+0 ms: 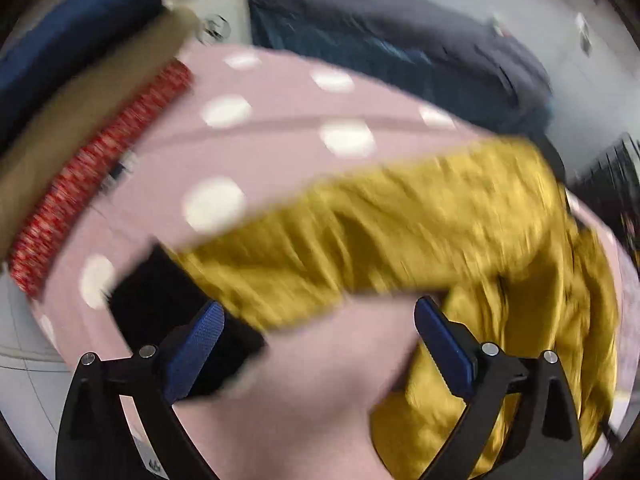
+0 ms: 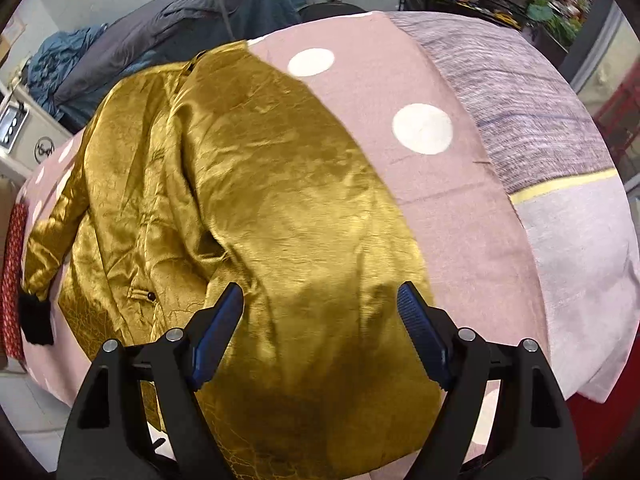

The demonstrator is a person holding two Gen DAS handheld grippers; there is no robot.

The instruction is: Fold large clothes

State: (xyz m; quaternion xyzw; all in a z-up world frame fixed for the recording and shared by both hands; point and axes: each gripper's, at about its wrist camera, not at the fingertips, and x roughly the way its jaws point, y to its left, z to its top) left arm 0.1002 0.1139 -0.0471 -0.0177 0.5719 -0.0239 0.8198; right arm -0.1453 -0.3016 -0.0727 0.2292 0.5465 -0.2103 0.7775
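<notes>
- I am looking at a mustard-gold satin jacket [image 2: 256, 184] lying spread on a bed covered by a pink sheet with white polka dots [image 2: 360, 92]; its fabric is shiny and finely crinkled.
- The jacket's long axis is running from the near edge of the bed, under my right gripper [image 2: 320, 320], up toward the far edge, where the collar [image 2: 196, 62] is pointing.
- One sleeve [image 2: 56, 216] is stretching along the left edge of the bed and ending in a black knit cuff [image 2: 36, 318] near the near-left corner.
- A small tab with a dark button [image 2: 143, 295] is showing on the jacket's lower left part.
- I am holding the right gripper wide apart over the hem, its ribbed blue pads [image 2: 218, 336] gripping nothing.
- In the blurred left wrist view, I am keeping the left gripper [image 1: 316, 340] spread wide too, nothing between its fingers; the sleeve [image 1: 380, 236] is lying as a band across the sheet just ahead, with the black cuff [image 1: 160, 300] beside the left pad.
- A lilac woven blanket [image 2: 520, 100] with a pale yellow stripe is covering the right side of the bed.
- A red patterned strip [image 1: 100, 176] is running along the bed's left edge.
- Grey and teal bedding [image 2: 168, 28] is heaped beyond the far edge.
</notes>
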